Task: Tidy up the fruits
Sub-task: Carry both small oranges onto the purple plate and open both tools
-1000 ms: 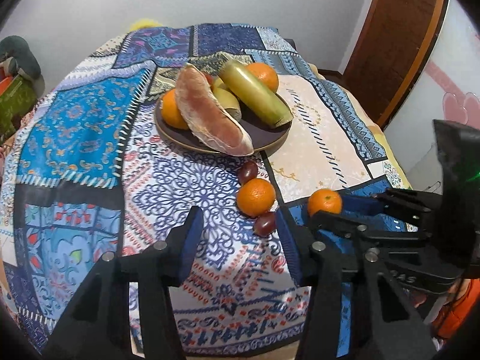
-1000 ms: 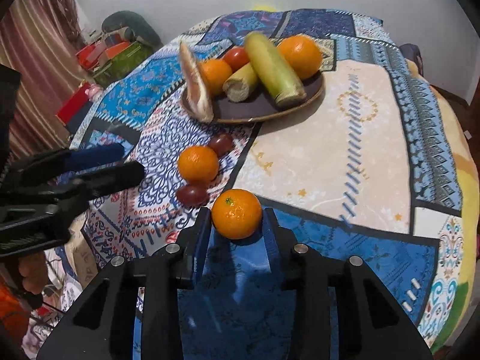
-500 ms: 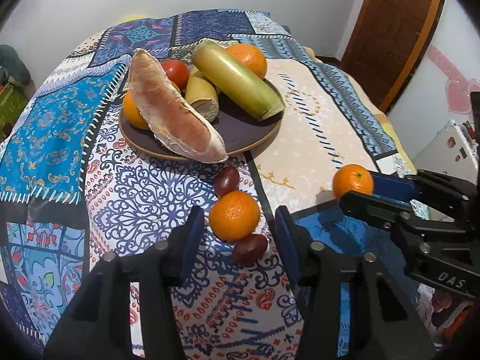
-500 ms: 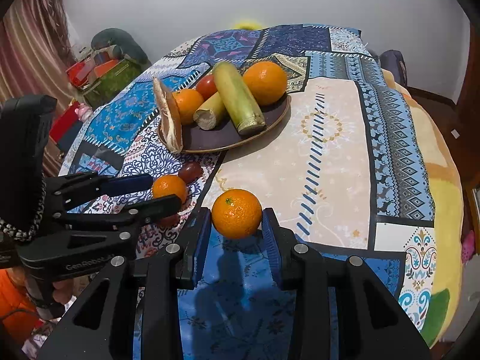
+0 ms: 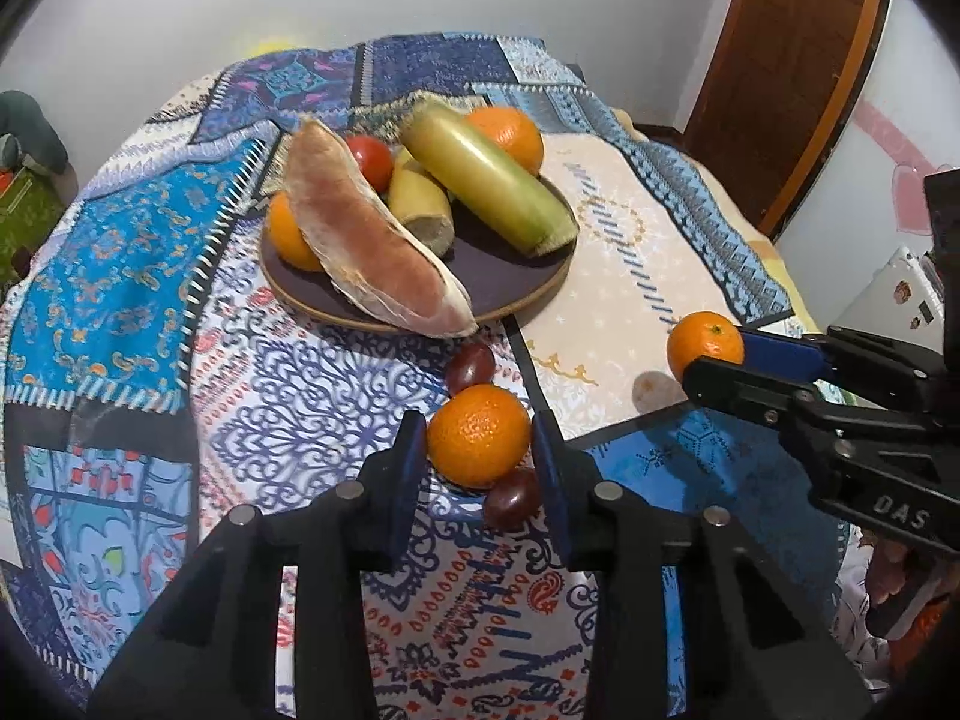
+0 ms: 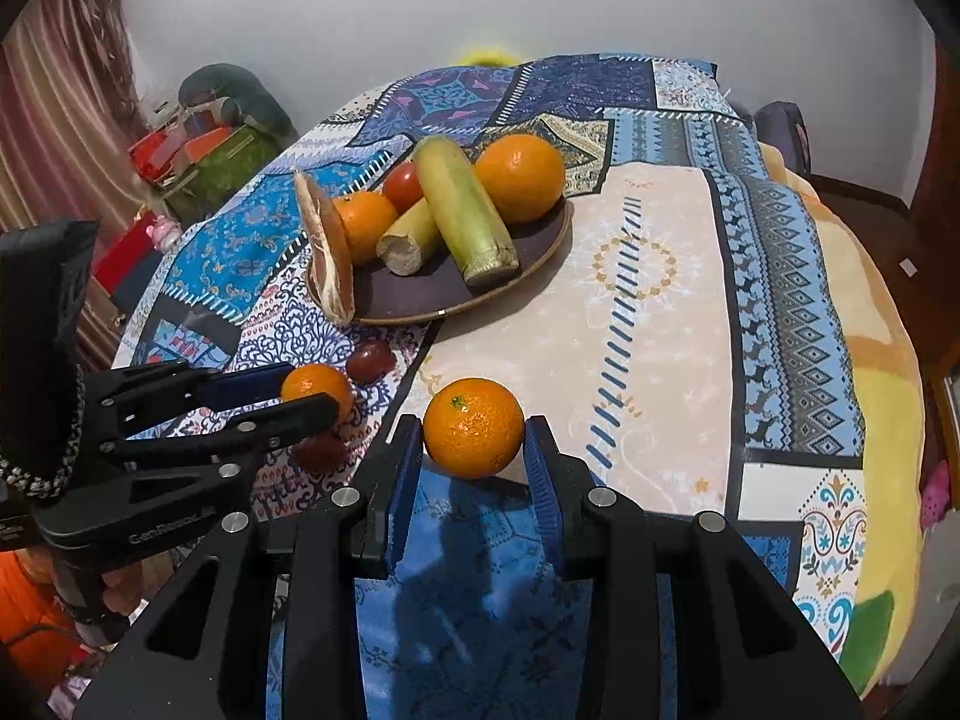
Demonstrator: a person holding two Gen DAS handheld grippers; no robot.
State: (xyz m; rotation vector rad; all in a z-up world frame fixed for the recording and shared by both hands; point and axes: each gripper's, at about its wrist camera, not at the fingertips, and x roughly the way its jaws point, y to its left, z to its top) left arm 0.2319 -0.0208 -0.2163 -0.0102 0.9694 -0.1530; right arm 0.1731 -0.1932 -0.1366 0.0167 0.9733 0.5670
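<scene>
Gripping a tangerine (image 6: 473,427), the right gripper (image 6: 473,456) holds the fruit clear of the patchwork cloth (image 6: 660,312); both blue pads press its sides, and a shadow lies on the cloth beneath it. The same fruit appears in the left wrist view at the tip of the right gripper's fingers (image 5: 780,354).

The left gripper (image 5: 480,468) is closing its jaws around a second tangerine (image 5: 478,435), which lies on the cloth between the pads. The left pad sits against the fruit's side; whether the right pad already touches cannot be told.

Two dark red plums flank this second tangerine: one plum (image 5: 470,360) just beyond it toward the plate, the other plum (image 5: 512,498) touching its near side, beside the right pad.

The dark round plate (image 5: 498,276) stands farther back on the cloth. It carries a pomelo wedge (image 5: 372,240), two sugarcane pieces (image 5: 486,180), a tomato (image 5: 369,153) and two oranges (image 5: 510,129).
</scene>
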